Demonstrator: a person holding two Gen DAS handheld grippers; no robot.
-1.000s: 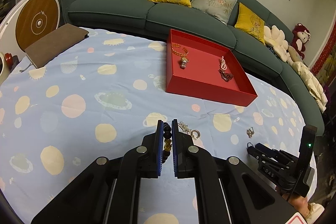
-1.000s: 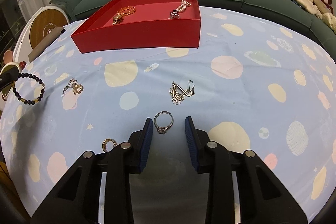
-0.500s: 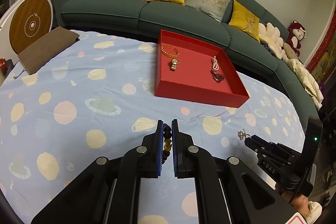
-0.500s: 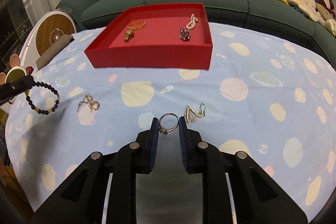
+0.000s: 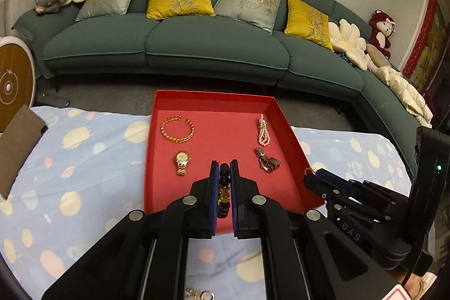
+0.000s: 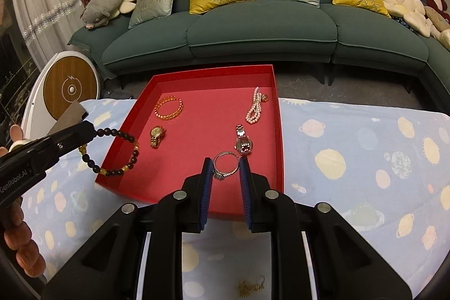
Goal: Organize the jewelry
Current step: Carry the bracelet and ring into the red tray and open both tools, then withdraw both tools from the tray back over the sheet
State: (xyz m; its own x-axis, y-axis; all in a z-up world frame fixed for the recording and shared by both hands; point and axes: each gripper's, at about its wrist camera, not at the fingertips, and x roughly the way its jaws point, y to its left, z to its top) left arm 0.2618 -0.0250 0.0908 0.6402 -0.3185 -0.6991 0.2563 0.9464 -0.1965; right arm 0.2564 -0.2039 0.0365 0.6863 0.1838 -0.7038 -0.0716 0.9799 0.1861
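With your left gripper [image 5: 224, 173] clamped on the beaded bracelet [image 6: 118, 152] and your right gripper [image 6: 225, 167] pinching the ring [image 6: 225, 165], both above the red tray's [image 6: 277, 114] near edge, lower each onto bare floor before releasing.

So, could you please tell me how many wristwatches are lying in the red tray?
2: a gold watch toward the left side of the red tray, below the orange bangle, and a silver watch right of centre, below the pearls.

Black grippers [image 5: 224, 169] with blue pads [image 6: 206, 176], silver screws [image 5: 189, 199], seemingly "GenRobot.AI" lettering.
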